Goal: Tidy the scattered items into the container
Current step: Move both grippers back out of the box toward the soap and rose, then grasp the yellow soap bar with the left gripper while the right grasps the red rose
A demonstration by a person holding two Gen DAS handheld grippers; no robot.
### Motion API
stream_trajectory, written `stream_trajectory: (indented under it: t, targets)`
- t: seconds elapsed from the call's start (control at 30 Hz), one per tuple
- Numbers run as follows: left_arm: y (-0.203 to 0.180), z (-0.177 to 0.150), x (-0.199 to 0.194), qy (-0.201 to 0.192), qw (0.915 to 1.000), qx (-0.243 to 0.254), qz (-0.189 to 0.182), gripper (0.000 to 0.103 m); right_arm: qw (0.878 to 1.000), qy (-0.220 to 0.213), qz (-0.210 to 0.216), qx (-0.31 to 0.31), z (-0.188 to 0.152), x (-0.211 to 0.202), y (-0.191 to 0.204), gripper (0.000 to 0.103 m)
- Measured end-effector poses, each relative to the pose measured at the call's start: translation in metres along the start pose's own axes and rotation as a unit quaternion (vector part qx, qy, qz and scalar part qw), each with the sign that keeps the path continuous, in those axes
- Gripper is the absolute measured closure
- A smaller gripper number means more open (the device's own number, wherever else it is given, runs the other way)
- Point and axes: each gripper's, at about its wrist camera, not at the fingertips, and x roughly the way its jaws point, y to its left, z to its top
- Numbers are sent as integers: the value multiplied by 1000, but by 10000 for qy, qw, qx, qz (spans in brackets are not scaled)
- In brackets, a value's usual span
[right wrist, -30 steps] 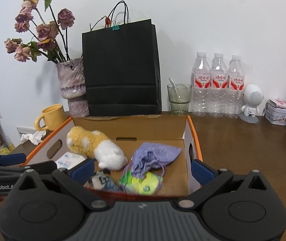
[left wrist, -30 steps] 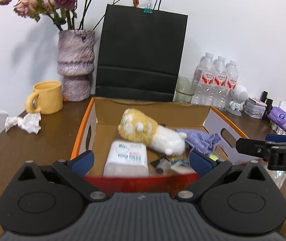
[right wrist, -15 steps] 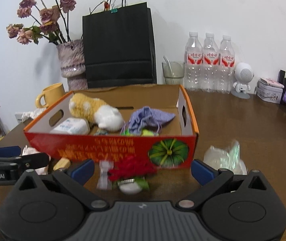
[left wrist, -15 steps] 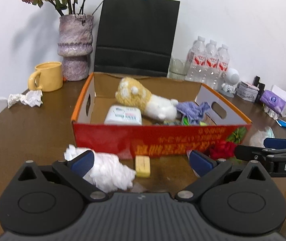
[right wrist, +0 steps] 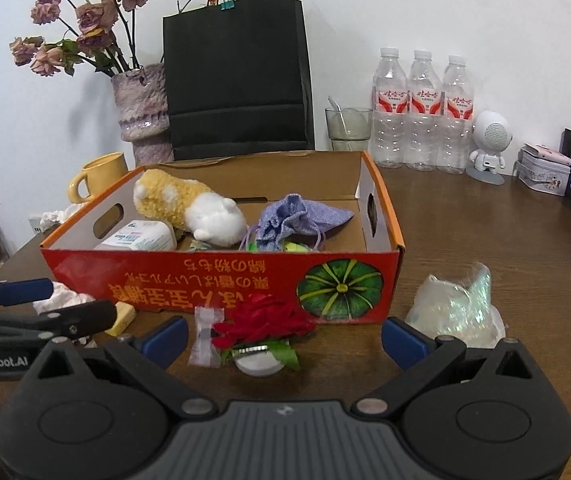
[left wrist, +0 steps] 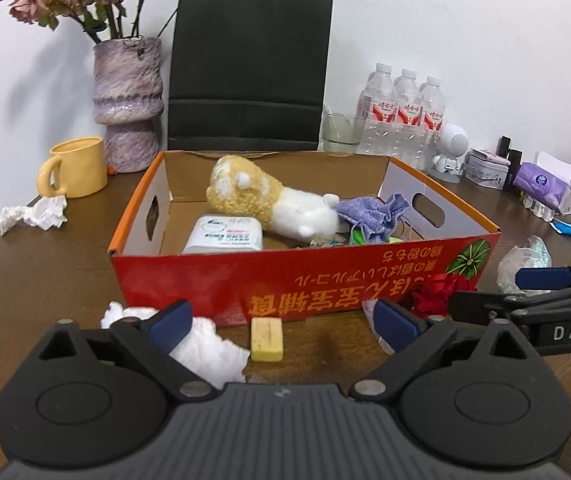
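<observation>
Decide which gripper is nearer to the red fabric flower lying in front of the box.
Right. The right gripper frames the red fabric flower directly between its open fingers; the left gripper sits off to the flower's left, facing the yellow eraser.

Three water bottles (right wrist: 421,112), one box (right wrist: 221,280), one mug (left wrist: 75,168), one vase (left wrist: 129,100), two crumpled tissues (left wrist: 205,348)

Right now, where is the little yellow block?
The yellow block lies on the table in front of the red box, in the left wrist view, just right of the white crumpled tissue and between the left gripper's open fingers.
</observation>
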Motion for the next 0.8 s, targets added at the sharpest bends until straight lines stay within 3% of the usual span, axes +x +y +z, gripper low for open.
stream_trajectory:
  t: [0.17,0.23,0.47,0.57,0.6,0.63,0.8]
  targets:
    - [-1,-1,17,238,9997,5,-88,41,9998,112,98,96,4,15,-1,3]
    - [0,-4,23,369,9992,-8,-129,51,9996,169,145,183,4,22,-3,9]
    - [5,-11,36,627,9979,-69,-117,56,9978,416,372,354,-3,38,-4,26]
    - [6,-13,36,606,9981,-45,-38,70,9974,430,454,356,-6,39,-2,46]
    - [7,-13,35,596,9982,-66,-48,80,9972,437,500,355,-7,38,-2,53]
    - [8,-13,35,588,9982,-78,-74,81,9972,443,500,329,-8,37,-1,58]
    - [9,-16,31,528,9984,-131,-134,81,9981,291,483,245,-12,29,1,58]
